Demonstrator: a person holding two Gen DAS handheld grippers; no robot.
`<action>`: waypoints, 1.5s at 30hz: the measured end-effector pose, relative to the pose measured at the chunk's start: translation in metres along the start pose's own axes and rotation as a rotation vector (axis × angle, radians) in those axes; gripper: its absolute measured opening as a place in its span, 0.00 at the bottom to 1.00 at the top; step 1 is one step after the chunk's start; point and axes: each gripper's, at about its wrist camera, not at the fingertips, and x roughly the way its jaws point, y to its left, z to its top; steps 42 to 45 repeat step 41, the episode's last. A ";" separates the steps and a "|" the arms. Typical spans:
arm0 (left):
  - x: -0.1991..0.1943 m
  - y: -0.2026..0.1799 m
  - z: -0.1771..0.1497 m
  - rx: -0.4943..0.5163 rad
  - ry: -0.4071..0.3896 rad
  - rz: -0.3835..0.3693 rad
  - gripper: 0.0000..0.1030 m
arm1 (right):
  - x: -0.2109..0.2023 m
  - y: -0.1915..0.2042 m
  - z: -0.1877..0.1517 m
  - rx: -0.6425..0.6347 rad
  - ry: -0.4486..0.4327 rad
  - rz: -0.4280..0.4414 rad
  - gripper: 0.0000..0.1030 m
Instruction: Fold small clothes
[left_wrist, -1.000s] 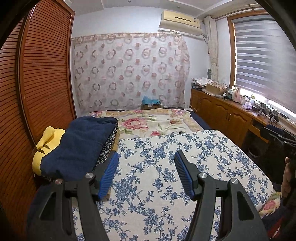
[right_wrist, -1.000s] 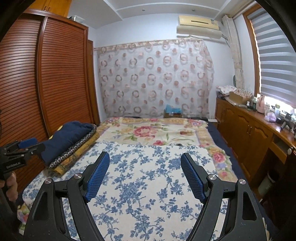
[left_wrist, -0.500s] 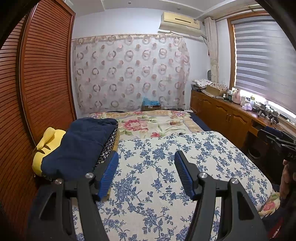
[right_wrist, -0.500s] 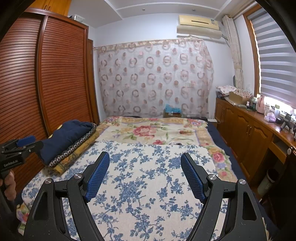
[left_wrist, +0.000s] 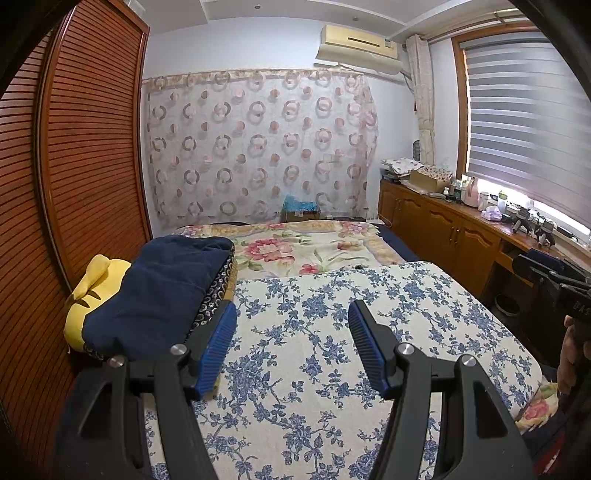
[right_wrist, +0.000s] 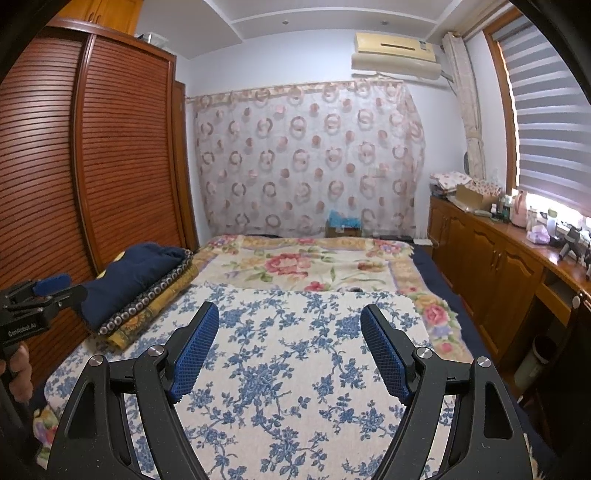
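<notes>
Both jaws wide and empty: left gripper, right gripper; navy folded cloth at the bed's left edge looks soft and floppy, so pinch a hem corner.

The left hand-held gripper is hanging over the bed with its blue fingers apart and nothing between them. A dark blue blanket is lying folded beside a yellow pillow.

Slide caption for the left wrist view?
Left tongs open and empty above the blue-floral cloth, folded navy pile beside them.
</notes>
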 end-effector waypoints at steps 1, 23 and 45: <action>-0.001 0.000 0.001 0.000 -0.003 -0.001 0.61 | 0.000 0.000 0.000 -0.002 0.001 0.000 0.79; -0.018 -0.005 0.005 0.012 -0.046 0.001 0.61 | -0.001 0.001 -0.001 -0.002 0.001 0.004 0.79; -0.018 -0.004 0.005 0.012 -0.046 0.000 0.61 | -0.001 0.001 0.000 -0.002 0.001 0.004 0.79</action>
